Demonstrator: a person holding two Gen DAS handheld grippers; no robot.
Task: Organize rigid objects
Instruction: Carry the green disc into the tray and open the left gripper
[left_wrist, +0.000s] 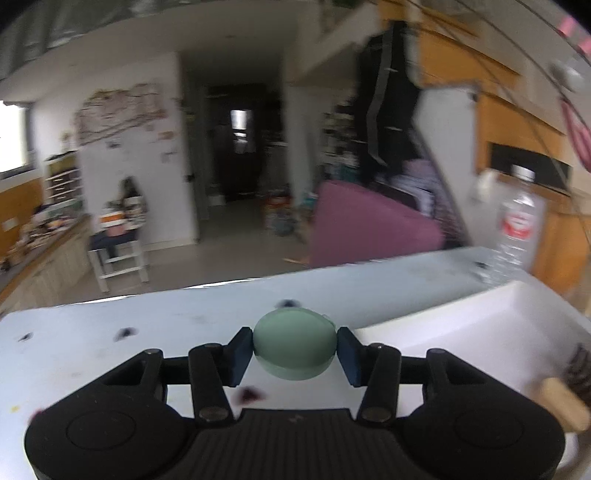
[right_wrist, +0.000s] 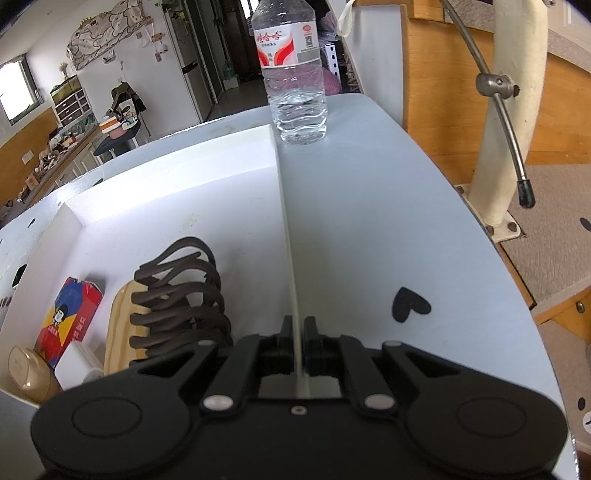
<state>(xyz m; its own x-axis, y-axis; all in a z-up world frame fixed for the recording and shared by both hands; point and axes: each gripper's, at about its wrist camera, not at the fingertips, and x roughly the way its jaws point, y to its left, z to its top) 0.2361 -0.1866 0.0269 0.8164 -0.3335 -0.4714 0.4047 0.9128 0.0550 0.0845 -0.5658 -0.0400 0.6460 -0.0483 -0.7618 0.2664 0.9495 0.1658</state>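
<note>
Green puck (left_wrist: 294, 345) clamped between left jaws, above table (left_wrist: 110, 354)

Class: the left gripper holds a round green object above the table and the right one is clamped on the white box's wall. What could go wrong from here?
1. The green object is smooth and rounded, pinched only at its sides by the left gripper; it might slip and roll.
2. The right gripper grips the white box by its thin wall; pulling could tilt it and shift the wooden comb inside.
3. The water bottle beside the box's far corner could be knocked over.
</note>
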